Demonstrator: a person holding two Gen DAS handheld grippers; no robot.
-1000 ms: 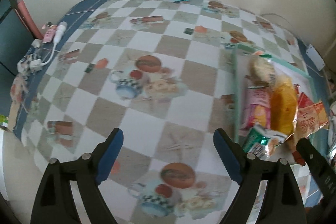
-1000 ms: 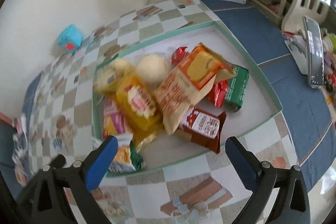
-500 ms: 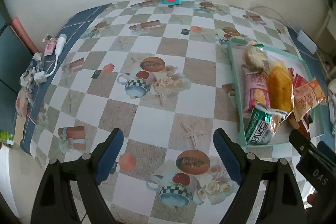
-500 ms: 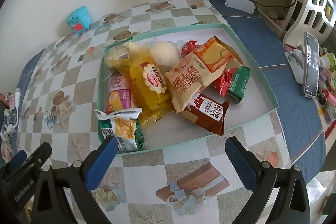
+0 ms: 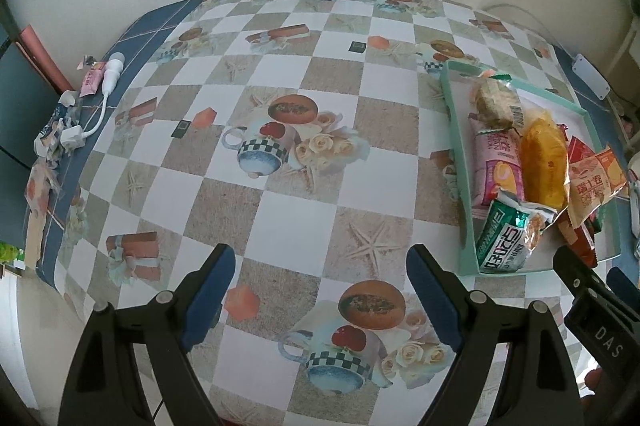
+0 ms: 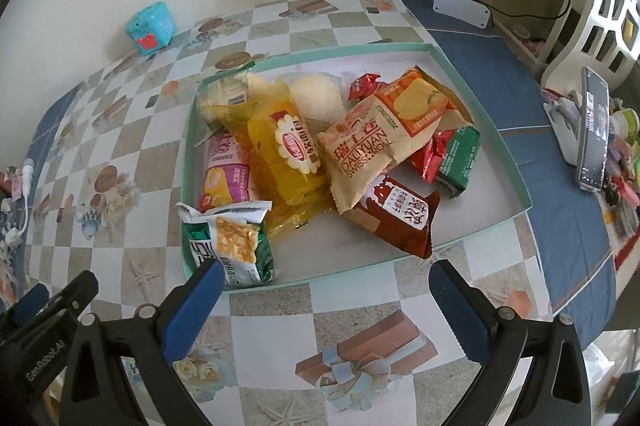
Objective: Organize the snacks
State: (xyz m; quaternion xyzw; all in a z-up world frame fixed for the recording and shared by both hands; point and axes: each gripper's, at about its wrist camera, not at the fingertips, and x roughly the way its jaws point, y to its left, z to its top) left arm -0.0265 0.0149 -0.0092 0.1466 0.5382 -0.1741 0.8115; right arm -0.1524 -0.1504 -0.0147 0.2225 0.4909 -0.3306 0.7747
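While both tongs hang wide and empty over the surface (image 5: 280,226), all the snacks sit piled in the teal tray (image 6: 516,162); left tongs (image 5: 320,282) hover over bare checkered cloth well left of the tray, right tongs (image 6: 324,290) just short of its near rim, nothing between either pair of blue pads. Risks, judged from the pile: packets overlap, so closing on the Swiss roll bag (image 6: 384,142) could drag the yellow pack (image 6: 288,154) or the brown packet (image 6: 400,218) along with it. Green-white bag (image 6: 230,246) leans on the near corner wall, a nudge may tip it out onto the cloth. Wrappers look slick and puffy, so a shallow pinch could slip or crush what's inside. Light tray may slide if tongs snag the rim. Phone on its stand (image 6: 594,130) sits to the right, well apart, low risk
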